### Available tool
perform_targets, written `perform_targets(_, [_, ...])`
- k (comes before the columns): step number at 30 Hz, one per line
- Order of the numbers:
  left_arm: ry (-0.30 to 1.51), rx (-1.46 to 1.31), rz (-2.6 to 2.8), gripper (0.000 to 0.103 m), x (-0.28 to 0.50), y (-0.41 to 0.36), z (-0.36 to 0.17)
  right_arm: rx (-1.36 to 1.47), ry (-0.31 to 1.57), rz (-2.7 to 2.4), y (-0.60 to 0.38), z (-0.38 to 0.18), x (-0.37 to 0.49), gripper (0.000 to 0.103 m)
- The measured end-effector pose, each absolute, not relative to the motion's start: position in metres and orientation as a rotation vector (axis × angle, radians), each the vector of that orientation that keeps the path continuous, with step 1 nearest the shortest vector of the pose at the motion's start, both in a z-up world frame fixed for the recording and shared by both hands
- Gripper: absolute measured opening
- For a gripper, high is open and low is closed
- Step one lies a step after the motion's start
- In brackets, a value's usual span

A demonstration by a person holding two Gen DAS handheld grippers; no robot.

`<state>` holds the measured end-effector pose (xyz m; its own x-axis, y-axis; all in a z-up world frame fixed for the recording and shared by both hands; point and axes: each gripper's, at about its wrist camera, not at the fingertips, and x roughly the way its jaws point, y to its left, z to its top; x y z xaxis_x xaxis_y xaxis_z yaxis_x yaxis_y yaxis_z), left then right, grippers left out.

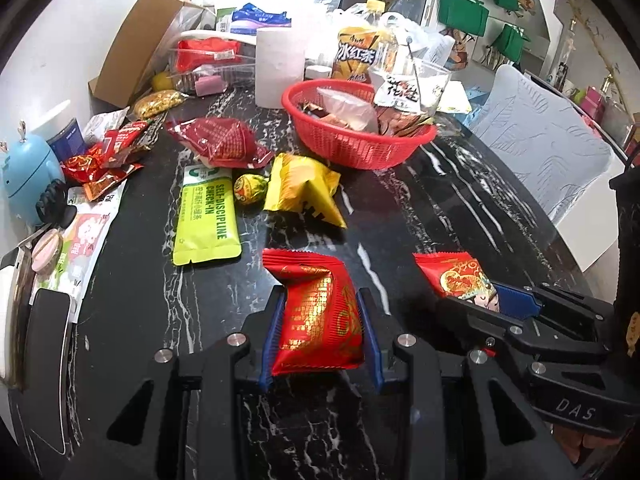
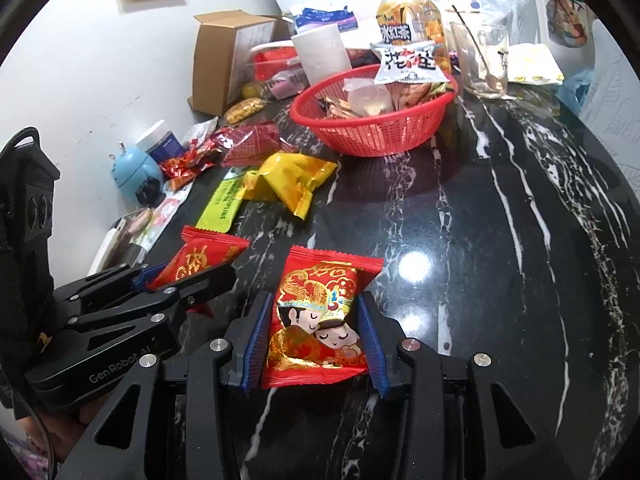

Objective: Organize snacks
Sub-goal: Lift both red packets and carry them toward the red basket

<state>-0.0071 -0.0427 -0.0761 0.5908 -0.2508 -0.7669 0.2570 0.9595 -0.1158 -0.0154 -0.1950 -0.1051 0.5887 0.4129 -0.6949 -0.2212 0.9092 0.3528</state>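
Red snack packets [image 1: 318, 312] [image 2: 318, 320] sit clamped between both tongs [image 1: 320, 336] [image 2: 316, 340].

At nine o'clock in the left wrist view, a phone [image 1: 48, 368] is cut by the frame's edge. In the red basket [image 1: 356, 148] at twelve, the lower wrappers lie hidden under a clear bag [image 1: 348, 110]. The right gripper [image 1: 516, 304] covers the near end of its red packet [image 1: 456, 276].
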Motion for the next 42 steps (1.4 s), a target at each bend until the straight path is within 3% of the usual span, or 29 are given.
perform_targets(22, [0.733,-0.007,-0.378,0.034,-0.017,-0.066,-0.022,0.242,0.731,0.366,-0.218,-0.060,-0.039,0.042])
perform_targets(42, [0.614,0.015,-0.395,0.034,0.061,-0.091,0.023,0.168,0.627,0.355,-0.242,-0.011,0.030,0.042])
